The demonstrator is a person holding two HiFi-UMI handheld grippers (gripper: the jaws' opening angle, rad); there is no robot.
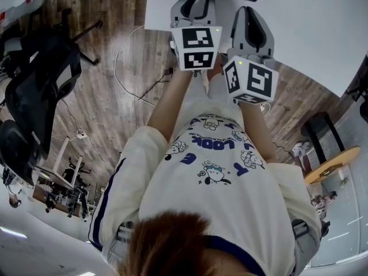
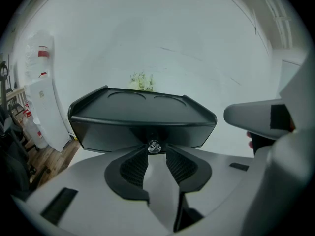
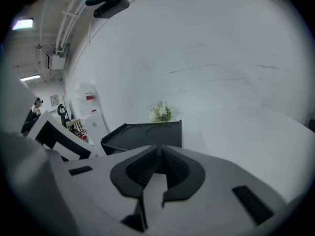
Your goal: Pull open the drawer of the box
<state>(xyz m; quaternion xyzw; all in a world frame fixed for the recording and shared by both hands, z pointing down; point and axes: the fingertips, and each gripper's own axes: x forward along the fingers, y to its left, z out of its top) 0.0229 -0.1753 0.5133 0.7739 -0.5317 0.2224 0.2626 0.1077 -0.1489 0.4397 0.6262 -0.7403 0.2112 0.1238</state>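
Desk: Left gripper [image 2: 155, 152]?

Photo: Parted only narrowly, tips on either side of a small clear knob [image 2: 154, 146]. One tip tight against it, a dark sliver showing on the other side. No firm clamp to be made out.

Desk: And the knob?

Photo: Centred on the front of the drawer [image 2: 118, 134], low in a black box [image 2: 88, 117]. Drawer front looking flush with the box. Above it, a tray-like top [image 2: 142, 101] with a raised rim and two shallow round recesses.

Desk: Right gripper [image 3: 159, 149]?

Photo: All but closed, only a thin slit between the pads, nothing held. Hovering just beside the left one, with the right part of the same box behind its tips. Visible too at the right edge of the left gripper view.

Desk: Farther out?

Photo: Box on a white table [image 1: 310, 27], at the top edge of the head view, just ahead of both marker cubes [image 1: 196, 48]. A small spray of white flowers [image 3: 160, 112] behind the box. Nearer the camera, two bare forearms [image 1: 169, 105] and a cream shirt [image 1: 218, 206] with blue print. Beneath, a wood floor [image 1: 115, 96], and a black chair [image 1: 40, 79] well apart on the person's left.
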